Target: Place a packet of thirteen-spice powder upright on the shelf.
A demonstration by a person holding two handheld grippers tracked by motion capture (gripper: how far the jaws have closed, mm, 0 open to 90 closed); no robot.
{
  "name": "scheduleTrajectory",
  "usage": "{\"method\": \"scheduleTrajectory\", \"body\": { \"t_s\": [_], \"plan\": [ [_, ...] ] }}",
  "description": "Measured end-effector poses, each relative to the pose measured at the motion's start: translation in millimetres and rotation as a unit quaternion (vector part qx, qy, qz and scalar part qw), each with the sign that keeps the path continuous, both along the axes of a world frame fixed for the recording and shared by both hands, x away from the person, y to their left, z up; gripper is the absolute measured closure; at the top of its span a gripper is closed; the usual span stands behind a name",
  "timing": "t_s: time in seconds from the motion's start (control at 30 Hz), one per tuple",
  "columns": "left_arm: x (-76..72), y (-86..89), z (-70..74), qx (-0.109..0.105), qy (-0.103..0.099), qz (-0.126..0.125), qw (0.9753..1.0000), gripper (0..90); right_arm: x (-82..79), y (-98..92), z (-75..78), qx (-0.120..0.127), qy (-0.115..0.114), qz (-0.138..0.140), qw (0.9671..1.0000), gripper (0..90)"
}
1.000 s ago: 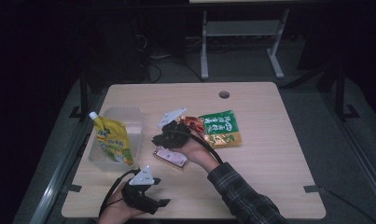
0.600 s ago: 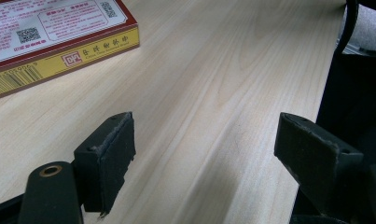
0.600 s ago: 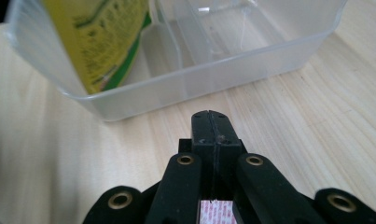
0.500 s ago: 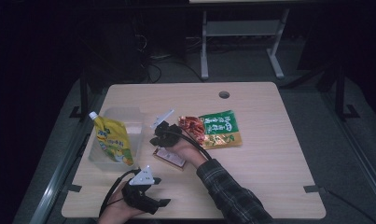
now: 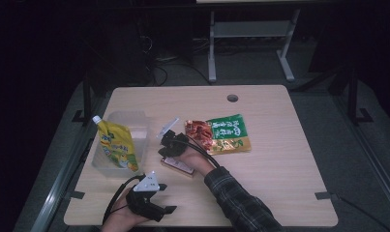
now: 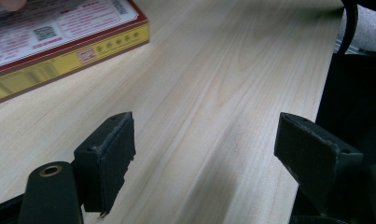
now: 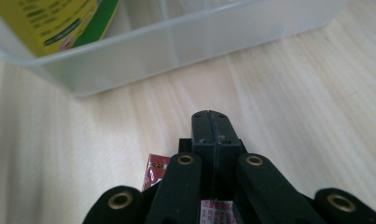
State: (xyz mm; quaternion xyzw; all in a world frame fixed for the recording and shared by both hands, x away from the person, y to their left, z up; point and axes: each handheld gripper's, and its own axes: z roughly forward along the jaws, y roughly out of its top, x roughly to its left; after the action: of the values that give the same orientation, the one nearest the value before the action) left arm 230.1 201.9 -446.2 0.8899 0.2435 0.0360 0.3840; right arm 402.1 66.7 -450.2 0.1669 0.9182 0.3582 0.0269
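Note:
A flat red and yellow box (image 5: 178, 166) lies on the wooden table (image 5: 279, 159), partly under the person's right hand. My right gripper (image 5: 167, 140) hovers just past the box's far end, pointing at a clear plastic tub (image 5: 134, 126). Its jaws are shut (image 7: 212, 123) with nothing between them; the box's red edge (image 7: 155, 170) shows beneath. My left gripper (image 5: 156, 205) rests open near the front edge. Between its jaws (image 6: 204, 154) is bare wood, and the box (image 6: 59, 42) lies farther off at the upper left.
A yellow spouted pouch (image 5: 116, 147) stands in the tub (image 7: 176, 51), also seen as yellow print (image 7: 50, 23). A red snack packet (image 5: 200, 133) and a green one (image 5: 229, 133) lie at mid-table. A cable hole (image 5: 232, 98) sits near the far edge.
My right gripper has moved left, away from the snack packets and toward the tub. The box and my left gripper have stayed put.

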Motion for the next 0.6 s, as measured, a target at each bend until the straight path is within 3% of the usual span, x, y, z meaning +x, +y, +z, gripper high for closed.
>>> {"method": "scheduleTrajectory", "body": {
  "t_s": [0.4,0.6],
  "plan": [
    [-0.2,-0.8,-0.3,0.002,0.001,-0.002,1.0,19.9,-20.0,-27.5,0.9,-0.001,0.003,0.01,0.9999,89.8],
    [-0.3,-1.3,-0.8,0.003,0.002,-0.001,1.0,19.9,-35.3,-45.1,1.5,-0.005,0.006,0.028,0.9996,89.9]
  ]
}}
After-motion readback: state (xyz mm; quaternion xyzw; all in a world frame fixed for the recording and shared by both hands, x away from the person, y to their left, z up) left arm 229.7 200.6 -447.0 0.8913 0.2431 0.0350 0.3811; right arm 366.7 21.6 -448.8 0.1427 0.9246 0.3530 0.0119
